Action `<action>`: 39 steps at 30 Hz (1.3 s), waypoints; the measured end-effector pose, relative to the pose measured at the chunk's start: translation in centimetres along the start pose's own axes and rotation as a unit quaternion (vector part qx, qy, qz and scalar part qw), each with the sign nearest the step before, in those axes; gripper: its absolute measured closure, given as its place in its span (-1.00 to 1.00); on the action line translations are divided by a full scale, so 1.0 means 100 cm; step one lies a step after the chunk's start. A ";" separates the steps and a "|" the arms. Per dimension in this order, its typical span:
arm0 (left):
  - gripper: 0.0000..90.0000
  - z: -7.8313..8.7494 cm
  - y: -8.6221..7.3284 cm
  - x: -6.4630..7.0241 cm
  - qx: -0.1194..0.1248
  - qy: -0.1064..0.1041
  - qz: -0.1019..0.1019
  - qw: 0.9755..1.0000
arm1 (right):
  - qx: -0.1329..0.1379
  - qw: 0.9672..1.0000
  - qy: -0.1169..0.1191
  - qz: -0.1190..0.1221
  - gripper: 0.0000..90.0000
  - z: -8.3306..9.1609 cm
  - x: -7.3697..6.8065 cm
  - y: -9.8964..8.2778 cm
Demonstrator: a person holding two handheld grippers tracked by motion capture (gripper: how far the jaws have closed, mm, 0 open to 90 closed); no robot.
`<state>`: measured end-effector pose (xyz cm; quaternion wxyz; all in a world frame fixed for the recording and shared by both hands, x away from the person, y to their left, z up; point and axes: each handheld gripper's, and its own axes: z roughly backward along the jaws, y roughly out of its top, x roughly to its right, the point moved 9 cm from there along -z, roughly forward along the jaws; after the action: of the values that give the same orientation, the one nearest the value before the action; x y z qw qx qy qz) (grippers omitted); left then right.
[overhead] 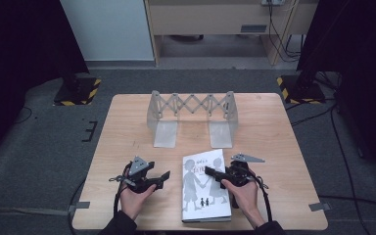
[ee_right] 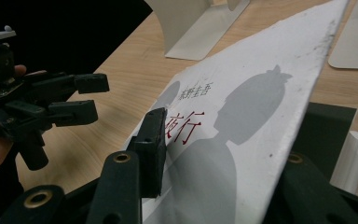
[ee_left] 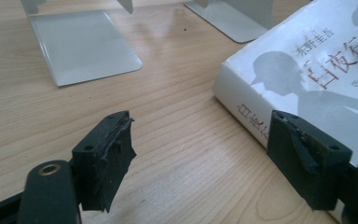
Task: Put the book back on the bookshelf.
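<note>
1. There, on the wooden table point(overhead: 127, 117), a white book point(overhead: 203, 196) lay flat near the person's edge, its cover printed with grey silhouettes of figures and red characters.
2. The right gripper point(overhead: 217, 175) sat at the book's right edge, held by the person's right hand point(overhead: 244, 193); in the right gripper view its one jaw lay on top of the front cover point(ee_right: 242, 140), and that cover was raised at a slant off the pages point(ee_right: 354, 154), showing a dark endpaper beneath.
3. The other jaw was under the lifted cover, so the right gripper was clamped on that cover alone.
4. The left gripper point(overhead: 162, 179) rested just left of the book, in the left hand point(overhead: 136, 196); its jaws stood apart with bare table between them, gripping nothing.
5. In the left gripper view, one of its jaws was close beside the book's spine point(ee_left: 251, 116); whether it touched could not be told.
6. Behind the book stood a grey expandable bookend rack point(overhead: 192, 117), well apart from both grippers.
</note>
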<state>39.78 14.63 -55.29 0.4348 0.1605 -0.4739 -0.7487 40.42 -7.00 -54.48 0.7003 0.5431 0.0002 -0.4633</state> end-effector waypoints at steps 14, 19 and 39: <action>-0.56 -0.004 0.008 0.027 0.017 -0.059 0.025 0.998 | 0.021 0.999 0.034 -0.004 0.63 0.011 -0.014 0.013; -0.57 -0.008 0.007 0.038 0.015 -0.081 0.030 0.996 | 0.024 0.999 0.046 -0.015 0.73 0.015 -0.019 0.016; -1.00 -0.032 -0.001 0.071 0.005 -0.153 0.047 0.987 | 0.041 0.995 0.091 0.007 0.84 0.030 -0.038 0.029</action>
<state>37.77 7.15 -55.70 0.3916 0.0238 -0.5454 -0.7406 38.67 -6.85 -49.15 0.6778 0.6112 0.0413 -0.4067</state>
